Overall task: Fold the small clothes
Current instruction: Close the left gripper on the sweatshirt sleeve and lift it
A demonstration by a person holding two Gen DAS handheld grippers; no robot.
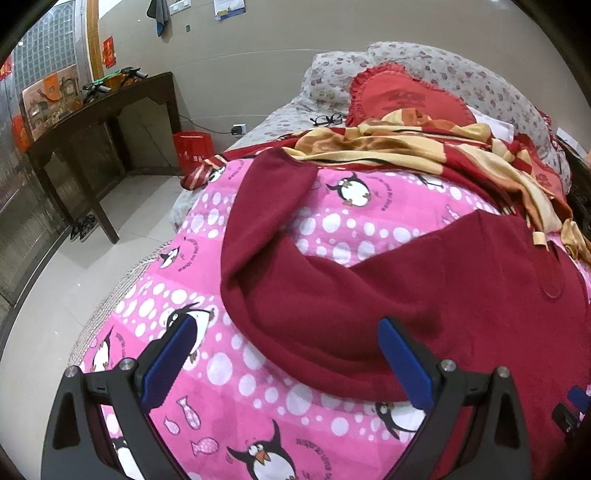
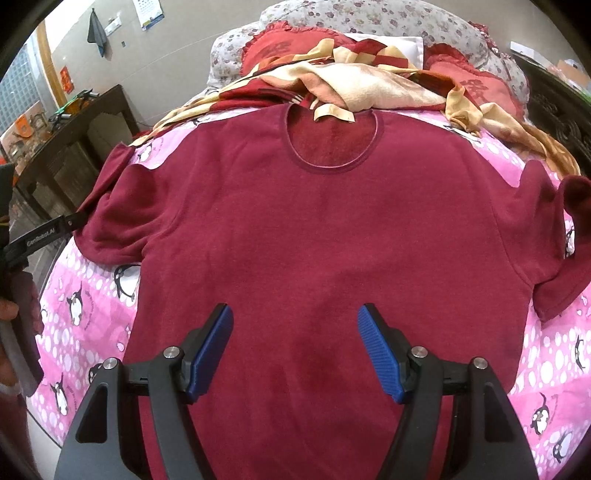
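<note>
On the bed's pink penguin blanket (image 2: pixel 546 369) the maroon shirt (image 2: pixel 325 229) lies flat, front up, collar toward the pillows (image 2: pixel 369 26), sleeves spread: laid out ready for a first fold, I'd say. Right gripper (image 2: pixel 295 350) hangs over the lower body, fingers apart, nothing held. Left gripper (image 1: pixel 288 362) is also spread wide, by the left sleeve (image 1: pixel 266 229), likely lining up a grab. Rumpled striped cloth (image 2: pixel 369 85) near the head end; dark wooden table (image 1: pixel 99 122) by the wall.
</note>
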